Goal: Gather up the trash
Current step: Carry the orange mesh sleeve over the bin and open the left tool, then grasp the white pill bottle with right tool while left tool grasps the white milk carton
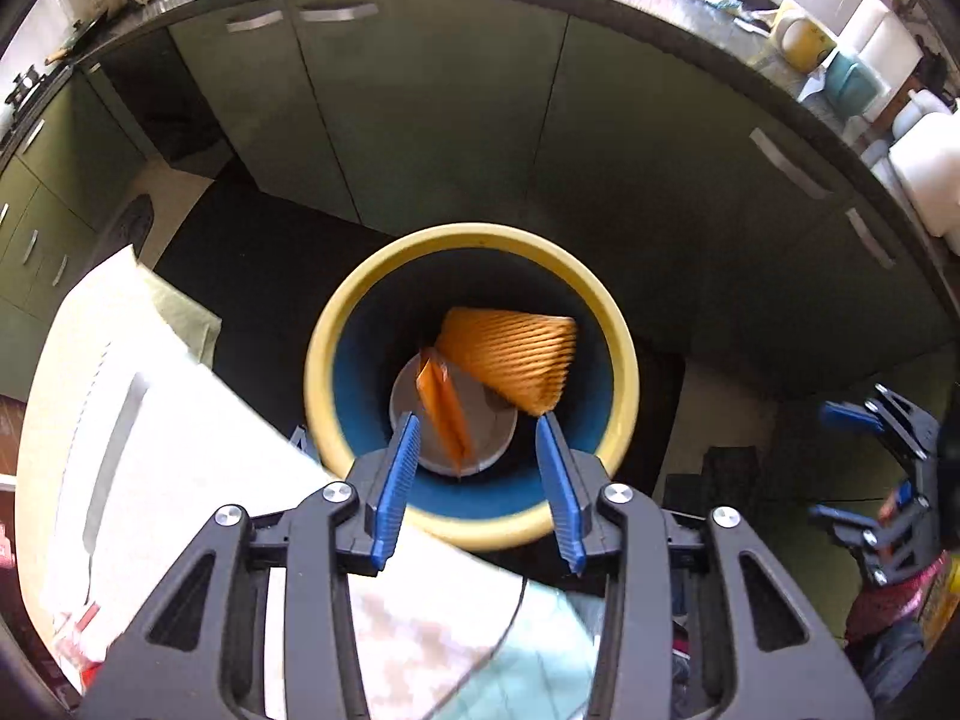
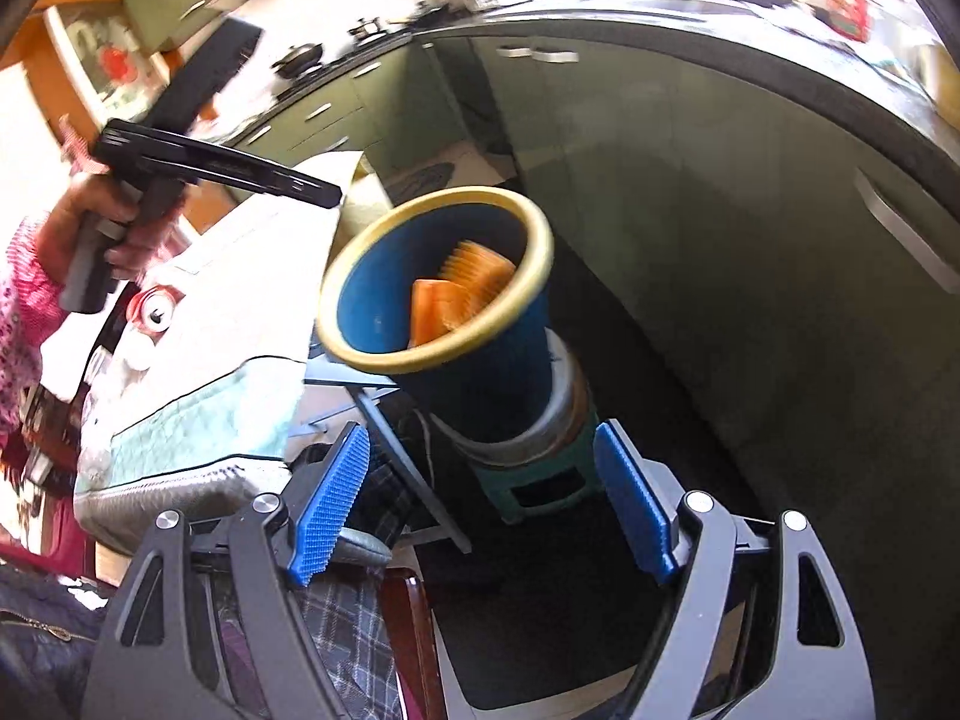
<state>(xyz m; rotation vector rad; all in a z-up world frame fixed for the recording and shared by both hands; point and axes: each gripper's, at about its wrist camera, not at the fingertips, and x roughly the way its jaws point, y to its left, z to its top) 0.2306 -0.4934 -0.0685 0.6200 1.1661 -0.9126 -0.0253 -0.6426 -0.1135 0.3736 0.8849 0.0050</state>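
You stood before green cabinets (image 1: 432,120) with the blue, yellow-rimmed bin (image 1: 471,531) on a stool (image 2: 540,480). Orange wrappers (image 1: 510,354) lay inside it, below your left gripper (image 1: 480,438), whose jaws stood apart, empty. Your right gripper (image 2: 480,450) was wide, empty.

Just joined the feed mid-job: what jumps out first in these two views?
The blue bin with a yellow rim, dead centre, with orange ribbed trash lying inside it. The left gripper hangs open right over its mouth, nothing between its pads. In the right wrist view the right gripper is open and empty too, aimed at the bin's base beside a cloth-covered table.
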